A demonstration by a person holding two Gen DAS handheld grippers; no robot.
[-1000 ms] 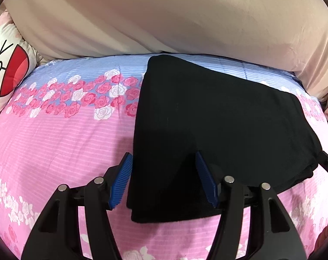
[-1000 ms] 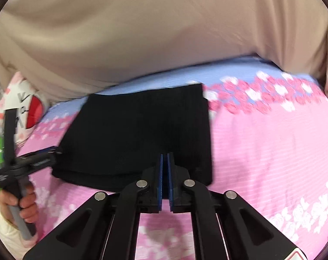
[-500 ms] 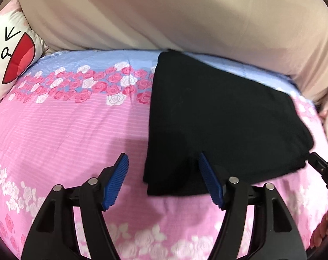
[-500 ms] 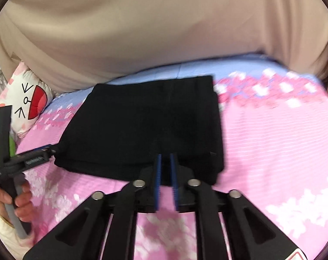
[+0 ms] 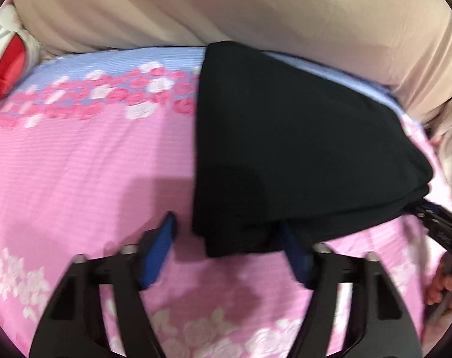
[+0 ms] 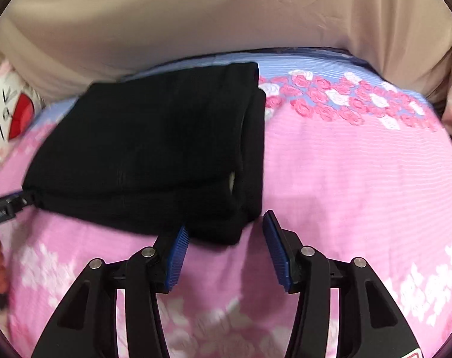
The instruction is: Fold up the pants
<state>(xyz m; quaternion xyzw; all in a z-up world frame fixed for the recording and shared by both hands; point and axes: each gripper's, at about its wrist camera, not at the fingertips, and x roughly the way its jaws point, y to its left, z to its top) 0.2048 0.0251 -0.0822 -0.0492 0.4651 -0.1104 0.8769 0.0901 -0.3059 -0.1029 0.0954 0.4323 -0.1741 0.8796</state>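
The black pants lie folded into a thick rectangle on the pink flowered bed sheet. They also show in the right wrist view. My left gripper is open, its jaws astride the near left corner of the fold. My right gripper is open, its jaws either side of the near right corner. The right gripper's tip shows at the pants' right edge in the left view. The left gripper's tip shows at the left edge in the right view.
A beige cloth rises behind the bed along its far edge. A white cartoon pillow with a red mouth lies at the far left. The person's hand holds the right gripper's handle.
My right gripper has opened from shut. Both grippers have moved closer to the near corners of the folded pants.
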